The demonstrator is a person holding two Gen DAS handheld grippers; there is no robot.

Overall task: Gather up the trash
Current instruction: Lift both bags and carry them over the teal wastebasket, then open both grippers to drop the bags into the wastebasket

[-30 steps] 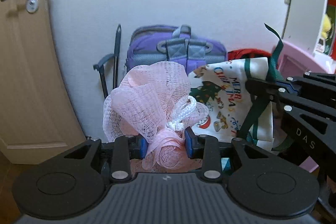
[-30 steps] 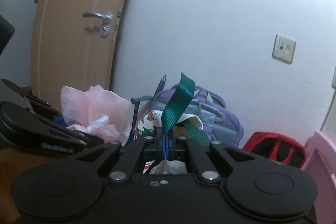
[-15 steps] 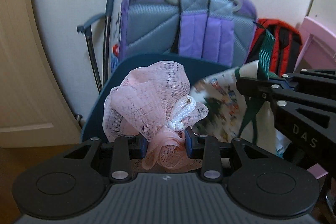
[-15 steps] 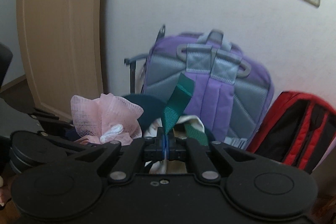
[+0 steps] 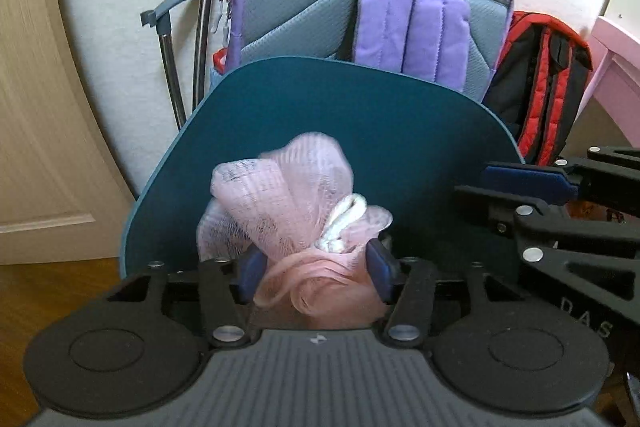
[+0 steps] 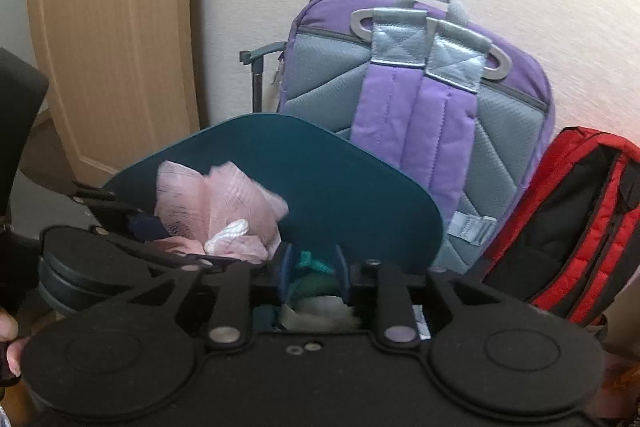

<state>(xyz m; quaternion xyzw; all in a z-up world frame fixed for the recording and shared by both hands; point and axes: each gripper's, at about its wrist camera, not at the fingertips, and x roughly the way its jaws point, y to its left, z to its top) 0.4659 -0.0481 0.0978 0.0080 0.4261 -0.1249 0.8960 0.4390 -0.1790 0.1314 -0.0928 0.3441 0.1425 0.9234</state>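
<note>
A pink mesh bath pouf [image 5: 288, 211] with a white cord sits between the blue pads of my left gripper [image 5: 312, 269], whose jaws stand wider than before around its base. The pouf [image 6: 216, 211] also shows at the left of the right wrist view. A raised dark teal bin lid [image 5: 360, 131] stands upright right behind it [image 6: 340, 179]. My right gripper [image 6: 312, 269] is open, its pads apart over the green strap [image 6: 314, 265] and white cloth of the Christmas tote bag lying below it. The right gripper [image 5: 532, 183] reaches in from the right of the left wrist view.
A purple and grey backpack [image 5: 360, 3] leans on the white wall behind the lid. A red and black backpack [image 6: 576, 219] stands to its right. A grey metal handle [image 5: 176, 39] and a wooden door [image 6: 108, 39] are at the left. Pink furniture [image 5: 616, 67] is at the far right.
Both grippers have dropped down towards the teal bin. The right gripper has opened and let go of the green strap; the tote bag has fallen below it. The left jaws have widened around the pouf.
</note>
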